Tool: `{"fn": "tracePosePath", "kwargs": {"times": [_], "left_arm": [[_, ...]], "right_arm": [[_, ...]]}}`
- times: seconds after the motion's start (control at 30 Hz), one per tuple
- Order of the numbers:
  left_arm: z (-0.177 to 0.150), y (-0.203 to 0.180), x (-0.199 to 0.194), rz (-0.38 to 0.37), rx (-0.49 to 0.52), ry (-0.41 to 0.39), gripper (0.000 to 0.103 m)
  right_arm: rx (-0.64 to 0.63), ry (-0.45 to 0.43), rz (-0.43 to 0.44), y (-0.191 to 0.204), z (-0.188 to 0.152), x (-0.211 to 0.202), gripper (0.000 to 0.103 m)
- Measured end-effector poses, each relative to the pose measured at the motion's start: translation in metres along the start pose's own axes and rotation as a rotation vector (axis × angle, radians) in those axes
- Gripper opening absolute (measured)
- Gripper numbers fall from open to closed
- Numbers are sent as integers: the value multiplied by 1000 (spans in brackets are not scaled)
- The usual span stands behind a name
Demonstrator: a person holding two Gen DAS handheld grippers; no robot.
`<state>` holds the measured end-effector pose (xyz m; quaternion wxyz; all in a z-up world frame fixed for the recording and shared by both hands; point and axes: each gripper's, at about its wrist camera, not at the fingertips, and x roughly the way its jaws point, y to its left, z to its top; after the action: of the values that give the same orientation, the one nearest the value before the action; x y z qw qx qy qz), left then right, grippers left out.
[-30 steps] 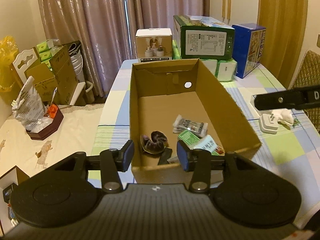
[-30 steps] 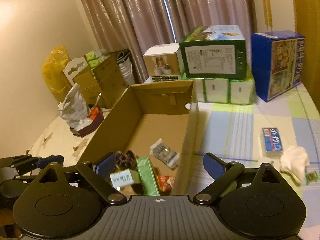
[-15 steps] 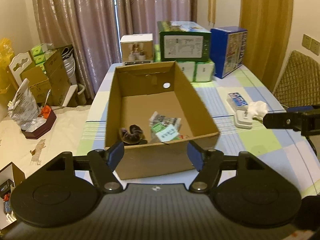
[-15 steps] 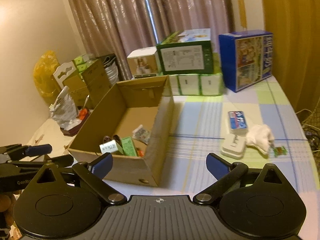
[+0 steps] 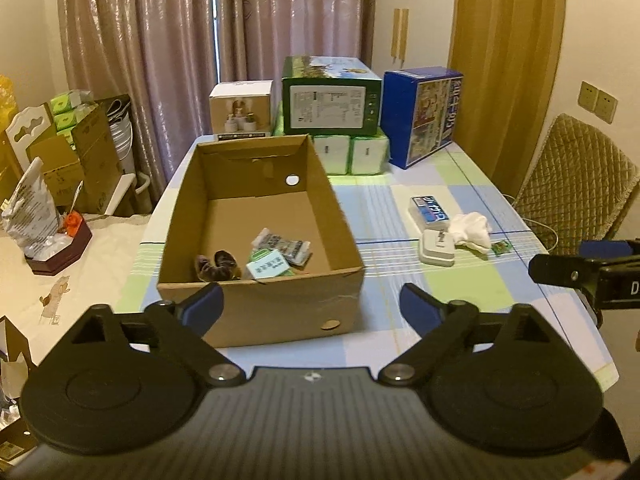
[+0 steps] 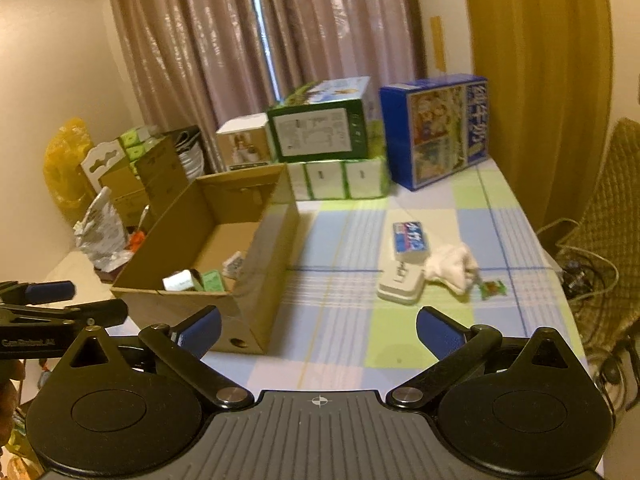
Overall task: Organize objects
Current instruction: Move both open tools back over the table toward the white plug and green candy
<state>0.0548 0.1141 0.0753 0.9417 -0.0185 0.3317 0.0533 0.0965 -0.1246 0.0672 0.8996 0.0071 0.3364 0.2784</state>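
An open cardboard box (image 5: 340, 284) (image 6: 264, 280) stands on the checked table and holds a dark brown item (image 5: 218, 266), a silver packet (image 5: 282, 246) and a green-and-white pack (image 5: 268, 266). To its right lie a blue pack (image 5: 430, 210) (image 6: 410, 238), a white flat case (image 5: 436, 246) (image 6: 400, 284), a crumpled white cloth (image 5: 472, 230) (image 6: 452, 266) and a small green sachet (image 5: 500, 247) (image 6: 494, 289). My left gripper (image 5: 310, 308) is open and empty, before the box's near wall. My right gripper (image 6: 318, 328) is open and empty over the table's near part.
At the table's far end stand a green carton (image 5: 330, 100), a blue carton (image 5: 422, 114), a white box (image 5: 242, 110) and tissue packs (image 5: 350, 154). A quilted chair (image 5: 576, 184) is at the right. Cardboard boxes and bags (image 5: 60, 152) crowd the left side.
Both grippers have pulled back from the box and risen. The left gripper's jaws have spread wide. The loose items right of the box have come into view.
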Motion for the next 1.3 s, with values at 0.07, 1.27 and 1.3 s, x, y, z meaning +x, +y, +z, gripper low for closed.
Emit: {"fn": "tracePosePath", "kwargs": {"times": [0.07, 1.27, 1.3], "left_arm": [[0, -6, -1, -5, 7, -2, 100], [-5, -133, 77, -177, 150, 75, 102], [-5, -135, 81, -179, 150, 81, 102]], "right_arm": [[14, 1, -12, -7, -4, -4, 101], [132, -10, -222, -131, -42, -30, 101], [129, -11, -220, -132, -42, -29, 101]]}}
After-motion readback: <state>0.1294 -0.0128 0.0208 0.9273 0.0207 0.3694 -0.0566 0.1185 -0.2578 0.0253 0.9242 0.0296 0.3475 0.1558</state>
